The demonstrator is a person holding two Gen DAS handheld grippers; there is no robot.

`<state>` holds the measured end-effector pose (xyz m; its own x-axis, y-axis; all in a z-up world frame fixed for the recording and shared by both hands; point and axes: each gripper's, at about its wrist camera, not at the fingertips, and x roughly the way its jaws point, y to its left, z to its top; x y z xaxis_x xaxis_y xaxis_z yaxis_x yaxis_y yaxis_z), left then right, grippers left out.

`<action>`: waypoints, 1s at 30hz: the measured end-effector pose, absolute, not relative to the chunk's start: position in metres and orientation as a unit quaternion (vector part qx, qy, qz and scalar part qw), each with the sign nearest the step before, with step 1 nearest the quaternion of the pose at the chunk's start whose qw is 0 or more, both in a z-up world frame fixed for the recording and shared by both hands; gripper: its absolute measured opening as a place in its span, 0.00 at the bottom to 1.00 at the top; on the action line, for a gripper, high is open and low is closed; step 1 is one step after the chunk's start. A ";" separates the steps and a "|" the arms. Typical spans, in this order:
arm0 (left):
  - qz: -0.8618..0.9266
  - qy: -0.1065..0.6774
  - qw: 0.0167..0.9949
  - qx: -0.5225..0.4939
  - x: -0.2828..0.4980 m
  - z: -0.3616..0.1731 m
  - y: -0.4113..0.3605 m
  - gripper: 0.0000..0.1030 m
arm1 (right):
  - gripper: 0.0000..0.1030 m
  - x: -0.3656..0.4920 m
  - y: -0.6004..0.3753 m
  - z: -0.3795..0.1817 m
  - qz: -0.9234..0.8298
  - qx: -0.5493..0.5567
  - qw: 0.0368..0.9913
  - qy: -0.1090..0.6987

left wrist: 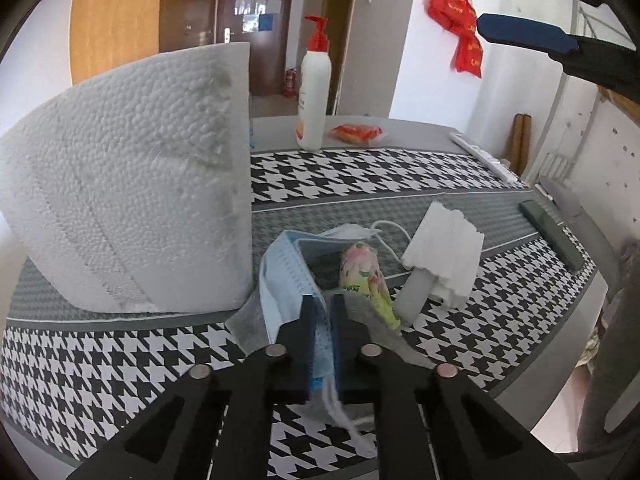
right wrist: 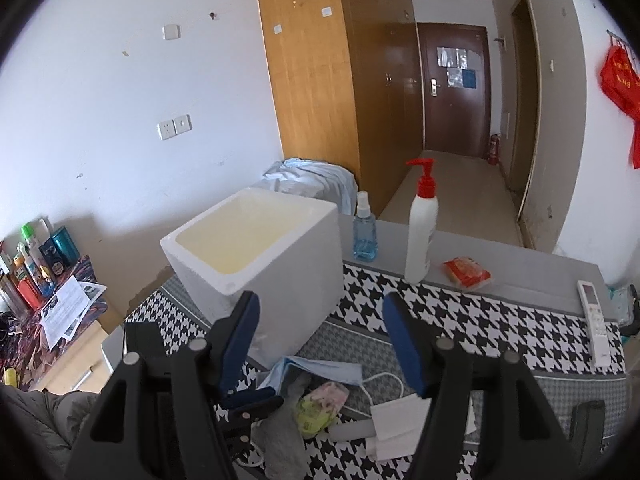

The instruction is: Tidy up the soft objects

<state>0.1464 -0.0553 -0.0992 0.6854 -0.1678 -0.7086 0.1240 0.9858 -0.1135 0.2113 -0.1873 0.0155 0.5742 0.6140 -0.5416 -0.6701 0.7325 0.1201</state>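
Item: blue face mask point(left wrist: 280, 280), clamped in our left tongs point(left wrist: 322, 312), long axis toward twelve o'clock. Foam box point(left wrist: 152, 184) at ten o'clock, just beside. Right tongs point(right wrist: 324, 344) gape wide, empty, above the desk point(left wrist: 360, 172) pile.

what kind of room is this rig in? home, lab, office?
Looks like a lived-in dorm or small flat, not a lab: a wooden wardrobe along an entry hallway to a brown door, crumpled bedding by the wall, and a side desk cluttered with bottles.
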 end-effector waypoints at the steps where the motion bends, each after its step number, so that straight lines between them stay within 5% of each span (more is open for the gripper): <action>1: -0.081 0.388 0.918 -0.029 0.146 -0.099 -0.055 0.03 | 0.67 0.211 -0.188 0.016 0.363 -0.049 0.886 0.285; 30: -0.075 0.236 0.969 0.012 0.131 0.012 -0.057 0.02 | 0.73 0.177 -0.253 0.012 0.326 0.011 0.912 0.249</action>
<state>0.1311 -0.0569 0.0121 0.8776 -0.1392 -0.4587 0.1508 0.9885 -0.0114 0.1767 -0.2531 0.0120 0.6625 0.6004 -0.4479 -0.5897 0.7867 0.1823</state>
